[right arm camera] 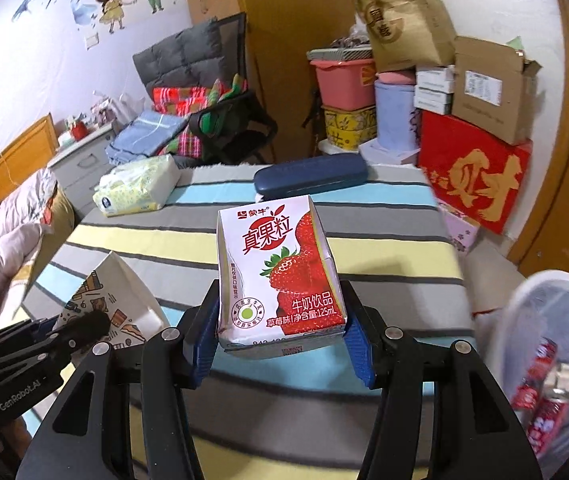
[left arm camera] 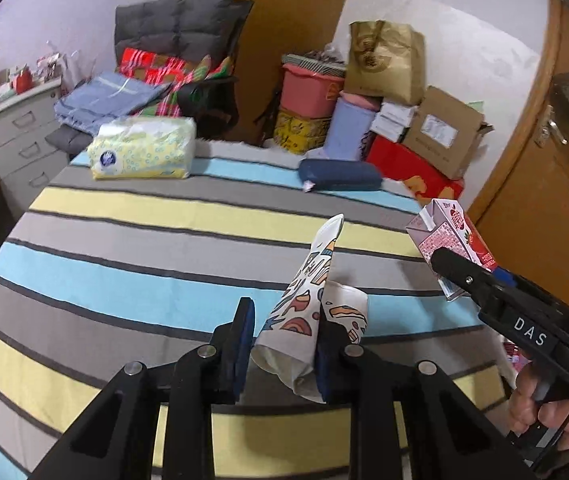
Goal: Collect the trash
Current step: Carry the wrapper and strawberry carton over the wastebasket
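My right gripper (right arm camera: 280, 340) is shut on a strawberry milk carton (right arm camera: 280, 276) and holds it above the striped table (right arm camera: 384, 248); the carton also shows in the left wrist view (left arm camera: 452, 240). My left gripper (left arm camera: 284, 344) is shut on a crumpled patterned paper bag (left arm camera: 304, 312), held above the table; the bag shows at the left of the right wrist view (right arm camera: 116, 300). A white mesh trash bin (right arm camera: 556, 344) with cans and cartons inside stands at the lower right, beside the table.
On the table lie a yellow tissue pack (left arm camera: 142, 148) at the far left and a dark blue case (left arm camera: 340, 174) at the far edge. Behind are a chair with folded clothes (left arm camera: 172, 80), stacked boxes (left arm camera: 424, 140), a drawer unit (left arm camera: 24, 132) and a wooden door (left arm camera: 544, 160).
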